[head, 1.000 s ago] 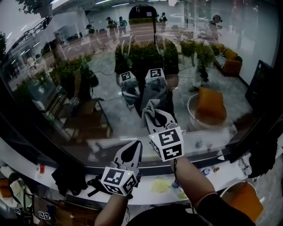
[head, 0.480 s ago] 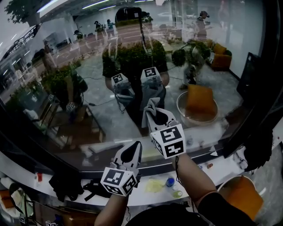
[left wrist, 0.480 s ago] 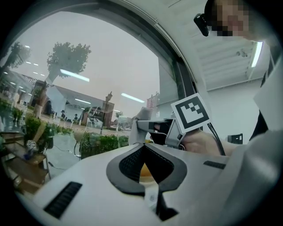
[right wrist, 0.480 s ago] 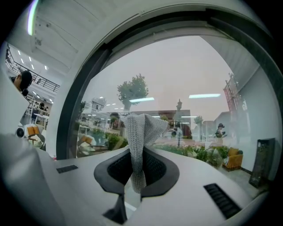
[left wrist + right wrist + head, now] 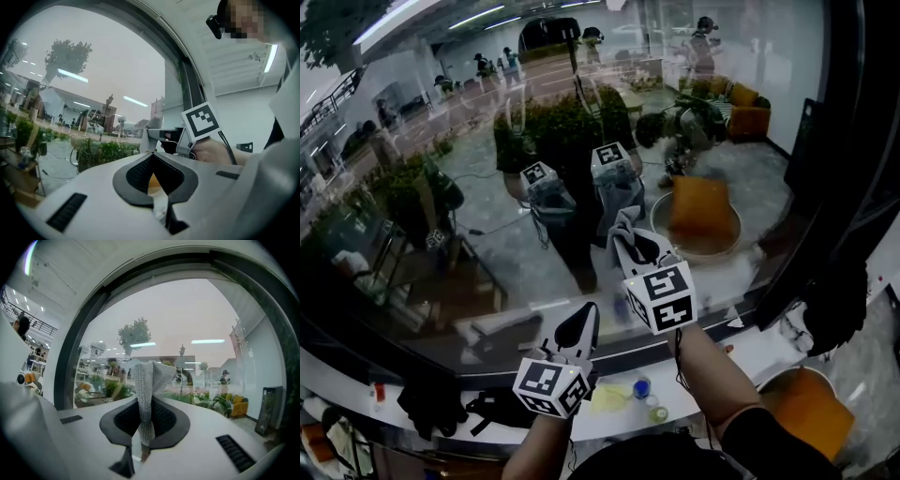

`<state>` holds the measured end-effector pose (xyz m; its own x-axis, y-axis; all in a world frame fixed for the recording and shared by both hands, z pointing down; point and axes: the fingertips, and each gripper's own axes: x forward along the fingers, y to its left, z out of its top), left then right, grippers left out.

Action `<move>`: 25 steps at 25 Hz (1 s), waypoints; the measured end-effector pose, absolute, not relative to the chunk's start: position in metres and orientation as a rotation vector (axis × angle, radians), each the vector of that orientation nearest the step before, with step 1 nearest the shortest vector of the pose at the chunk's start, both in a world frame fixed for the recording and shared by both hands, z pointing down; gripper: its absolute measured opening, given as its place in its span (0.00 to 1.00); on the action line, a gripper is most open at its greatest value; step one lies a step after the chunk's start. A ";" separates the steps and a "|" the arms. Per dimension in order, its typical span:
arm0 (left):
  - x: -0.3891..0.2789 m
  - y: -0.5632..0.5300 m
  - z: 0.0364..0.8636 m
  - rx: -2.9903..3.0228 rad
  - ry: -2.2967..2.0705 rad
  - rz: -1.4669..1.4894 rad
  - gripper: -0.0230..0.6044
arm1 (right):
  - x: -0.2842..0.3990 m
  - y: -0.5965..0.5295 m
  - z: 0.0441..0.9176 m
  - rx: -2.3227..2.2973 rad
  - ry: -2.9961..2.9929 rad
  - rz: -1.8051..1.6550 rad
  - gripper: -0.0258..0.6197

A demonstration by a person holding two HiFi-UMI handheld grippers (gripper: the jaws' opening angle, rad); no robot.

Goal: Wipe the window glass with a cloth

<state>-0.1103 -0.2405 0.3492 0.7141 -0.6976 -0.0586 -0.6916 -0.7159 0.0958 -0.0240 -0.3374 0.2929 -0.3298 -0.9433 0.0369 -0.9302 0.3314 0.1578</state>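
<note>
Pinching a grey cloth [image 5: 623, 228], the right hand-held gripper [image 5: 636, 246] faces the window glass [image 5: 487, 234] — left hand-held gripper [image 5: 587, 310] pressed together, empty.

The cloth [image 5: 148, 376] is showing a light grey colour with a fine knitted pattern. The right tongs [image 5: 630, 242] and the left tongs [image 5: 581, 317] are appearing white with black pads [image 5: 165, 420], and their cubes [image 5: 661, 298] are carrying black-and-white square markers. The window frame [image 5: 839, 187] is looking black, and the sill [image 5: 748, 349] under it is looking white.
</note>
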 end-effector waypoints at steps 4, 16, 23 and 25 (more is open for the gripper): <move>-0.034 -0.244 0.353 2.866 -1.124 -0.102 0.05 | 0.059 -0.340 0.298 1.779 -2.454 -0.144 0.12; 0.080 -0.245 0.351 2.905 -1.005 -0.056 0.05 | 0.193 -0.334 0.298 1.867 -2.379 -0.128 0.12; 0.218 -0.254 0.360 2.910 -0.967 -0.031 0.05 | 0.339 -0.338 0.315 1.899 -2.354 -0.091 0.12; 0.234 -0.252 0.358 2.909 -0.947 -0.033 0.05 | 0.356 -0.335 0.314 1.907 -2.337 -0.084 0.12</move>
<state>0.2336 -0.2519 0.3579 0.8085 -0.5885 0.0049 -0.5867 -0.8054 0.0842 0.3559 -0.3348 0.3136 -0.1963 -0.9787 0.0608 -0.9717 0.2025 0.1216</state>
